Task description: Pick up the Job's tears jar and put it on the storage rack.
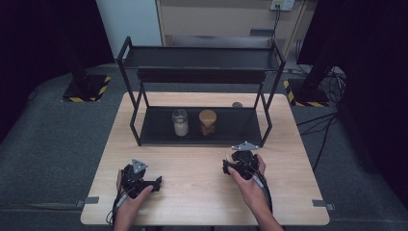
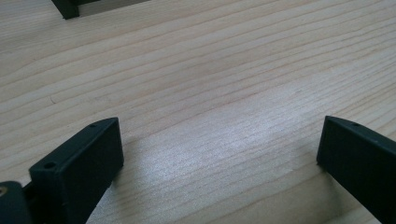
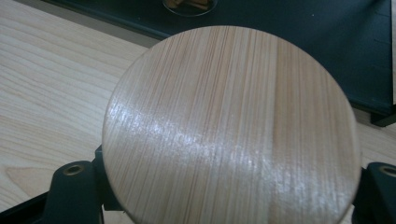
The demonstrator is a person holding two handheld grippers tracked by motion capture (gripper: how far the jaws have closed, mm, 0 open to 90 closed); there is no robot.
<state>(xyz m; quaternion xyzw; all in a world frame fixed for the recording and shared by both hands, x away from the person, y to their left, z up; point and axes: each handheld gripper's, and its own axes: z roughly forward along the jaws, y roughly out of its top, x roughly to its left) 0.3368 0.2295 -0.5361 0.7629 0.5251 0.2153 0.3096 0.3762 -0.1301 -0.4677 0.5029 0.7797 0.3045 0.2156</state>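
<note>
My right gripper (image 1: 239,156) is shut on a round wooden lid (image 3: 231,126), just in front of the black rack's lower shelf (image 1: 159,126). The lid's pale grained top hides most of both black fingers (image 3: 70,186). On that shelf stand a glass jar of white stuff (image 1: 180,123) with no wooden lid and a jar with a wooden lid (image 1: 208,122) holding something brown. My left gripper (image 2: 219,154) rests low over the table (image 2: 210,70) at the front left (image 1: 144,180). It is open, with bare wood between its jaws.
The black two-tier metal rack (image 1: 199,57) spans the back half of the wooden table (image 1: 192,192); its top shelf is bare. A small dark round object (image 1: 236,104) lies behind the lower shelf. Cables trail from both grippers toward the front edge.
</note>
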